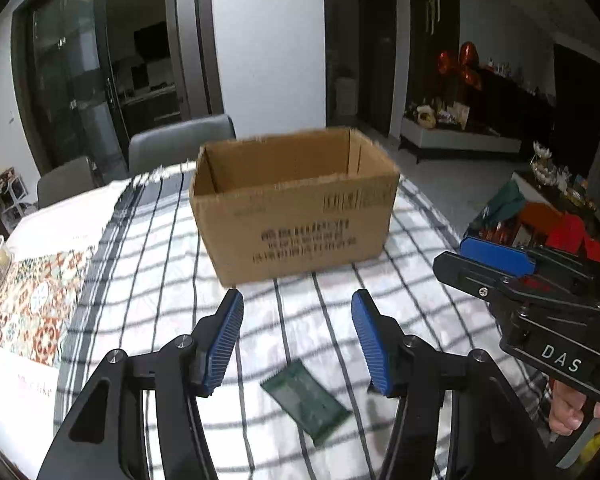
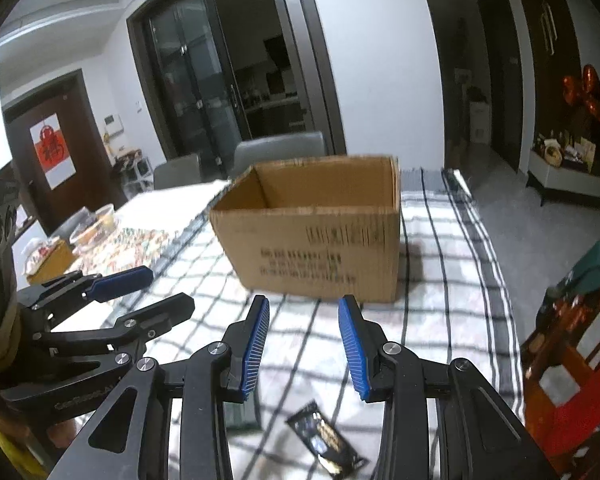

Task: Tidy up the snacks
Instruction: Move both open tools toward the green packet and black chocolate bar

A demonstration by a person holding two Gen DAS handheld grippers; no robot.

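Two snack packets lie loose on the checked cloth of the surface [image 1: 172, 280], so little of the sorting looks done. Largest is the open cardboard box [image 1: 296, 216], standing upright toward the far edge; what is seen of its inside looks bare. Left gripper [image 1: 298, 344] hovers above the green packet [image 1: 306, 404], fingers wide, holding nothing. Right gripper [image 2: 303, 344] hovers beside it above the black packet [image 2: 326, 440], likewise spread and unladen

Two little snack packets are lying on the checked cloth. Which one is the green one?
The green packet lies below the left gripper, between its open fingers. The other, the black packet with gold print, lies under the right gripper.
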